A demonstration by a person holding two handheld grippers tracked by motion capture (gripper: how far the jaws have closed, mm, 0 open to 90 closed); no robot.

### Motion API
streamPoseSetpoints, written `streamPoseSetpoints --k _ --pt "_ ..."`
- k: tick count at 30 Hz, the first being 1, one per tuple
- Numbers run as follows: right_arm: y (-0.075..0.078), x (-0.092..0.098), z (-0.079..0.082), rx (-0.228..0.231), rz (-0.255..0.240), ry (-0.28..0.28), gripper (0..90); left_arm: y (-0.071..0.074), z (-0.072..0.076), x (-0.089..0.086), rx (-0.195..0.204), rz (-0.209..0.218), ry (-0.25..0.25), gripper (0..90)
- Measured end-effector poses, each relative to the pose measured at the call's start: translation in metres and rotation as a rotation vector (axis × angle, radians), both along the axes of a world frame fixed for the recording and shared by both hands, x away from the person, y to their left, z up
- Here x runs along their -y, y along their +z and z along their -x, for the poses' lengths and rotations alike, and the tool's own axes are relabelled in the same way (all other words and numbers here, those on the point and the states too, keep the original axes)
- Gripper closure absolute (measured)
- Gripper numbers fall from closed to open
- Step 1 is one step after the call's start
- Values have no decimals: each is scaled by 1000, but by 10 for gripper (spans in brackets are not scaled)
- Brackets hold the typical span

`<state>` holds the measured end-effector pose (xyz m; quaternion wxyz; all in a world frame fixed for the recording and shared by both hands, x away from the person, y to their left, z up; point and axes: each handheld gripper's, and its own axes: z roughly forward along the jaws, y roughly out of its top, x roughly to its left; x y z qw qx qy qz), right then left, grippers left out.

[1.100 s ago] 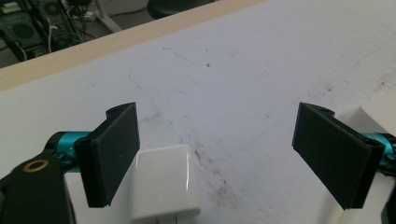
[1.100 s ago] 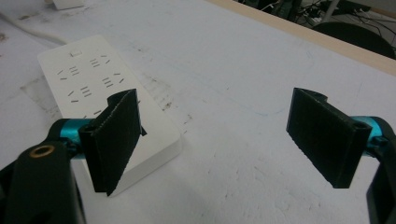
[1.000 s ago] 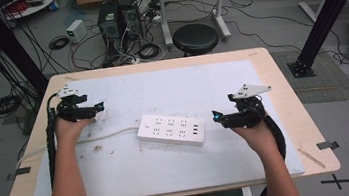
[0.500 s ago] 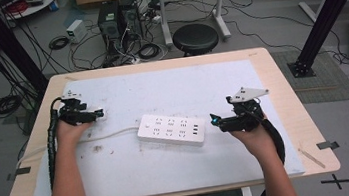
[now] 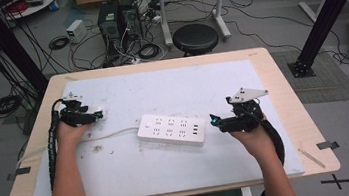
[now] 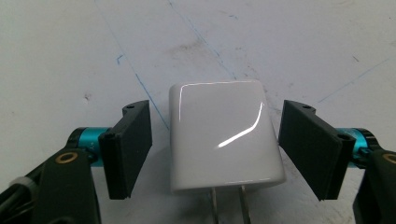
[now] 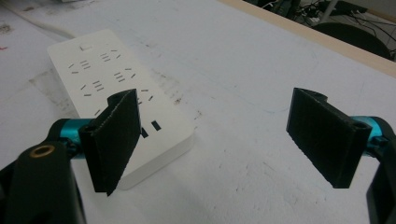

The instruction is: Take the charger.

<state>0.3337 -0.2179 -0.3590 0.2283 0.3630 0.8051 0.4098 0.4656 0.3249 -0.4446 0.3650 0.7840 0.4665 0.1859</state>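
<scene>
Two plug prongs, ends cropped

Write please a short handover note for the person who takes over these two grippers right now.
Left gripper: its jaws have just been closing around the white plug adapter; a small gap shows on each side, so no grip yet. The adapter lies on the white mat, prongs toward the gripper's camera.
Right gripper: open, holds nothing, beside the right end of the white power strip.
Power strip: mid-table, its cord running left.
Done: left gripper lined up on the adapter.
Left: probably finish the grip, lift the adapter, carry it to the strip; the right gripper could steady the strip.
</scene>
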Motion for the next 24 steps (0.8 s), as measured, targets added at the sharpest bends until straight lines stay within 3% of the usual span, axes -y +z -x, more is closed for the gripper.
streamPoseSetpoints --k 4,11,14,16,18,19,20,24 --pt "-1 0 0 -6 -2 -5 179 -1 0 3 -4 -26 -5 300" --pt "-1 1 0 -3 -4 0 179 -1 0 4 -12 -32 -5 422" --pt "-1 1 -1 -5 -5 1 179 3 2 5 -8 -54 -11 423" --pt "-1 2 -1 1 -3 5 180 6 4 5 2 -35 -10 424" --pt "2 2 -2 -3 -5 8 179 19 12 7 28 -24 -25 424" --pt "4 2 -2 -2 -2 17 179 19 12 7 28 -24 -25 424" --pt "6 2 -2 -2 -2 20 179 32 21 10 53 -18 -46 424" --pt "15 0 3 -1 -5 47 180 58 44 19 99 3 -92 424"
